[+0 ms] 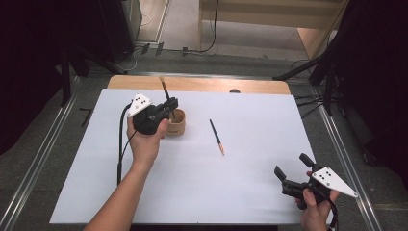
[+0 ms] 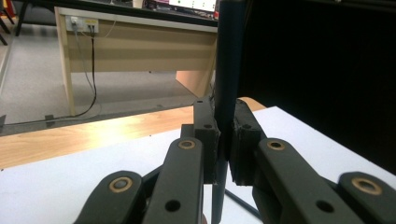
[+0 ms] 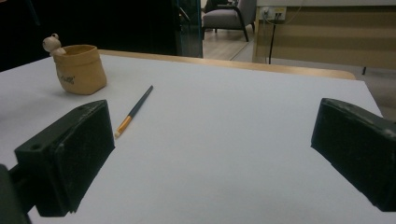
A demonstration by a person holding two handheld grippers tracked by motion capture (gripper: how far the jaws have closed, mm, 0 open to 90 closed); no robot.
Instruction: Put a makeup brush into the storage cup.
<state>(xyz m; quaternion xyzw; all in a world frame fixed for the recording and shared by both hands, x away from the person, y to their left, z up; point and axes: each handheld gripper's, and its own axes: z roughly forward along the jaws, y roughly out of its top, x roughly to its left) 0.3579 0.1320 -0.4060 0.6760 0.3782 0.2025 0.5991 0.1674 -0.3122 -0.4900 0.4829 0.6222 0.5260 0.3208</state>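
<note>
At the left of the high view, the left gripper (image 1: 169,105) is held in the person's left hand (image 1: 144,139) over the white table cover (image 1: 202,183), its jaws clamped tight on a dark paintbrush (image 1: 165,90); the brush stands nearly upright, its handle rising toward the far wooden edge of the table (image 1: 202,84) and its lower end going down at the mouth of the small tan pot (image 1: 176,123); in the left gripper view the same brush (image 2: 227,70) runs straight up between the two pads, which press on it from both sides; the pot sits just beside the hand, on the far left part of the cover, and in the right gripper view it (image 3: 80,69) shows a small bear figure at its rim; near the middle of the cover a second paintbrush (image 1: 216,136) lies flat, its orange end toward the person, well apart from the pot; at the right, near the front edge, the right gripper (image 1: 292,168) is in the person's right hand (image 1: 315,207), its jaws spread wide with nothing between them; in its own view the second brush (image 3: 134,111) lies ahead of the jaws
</note>
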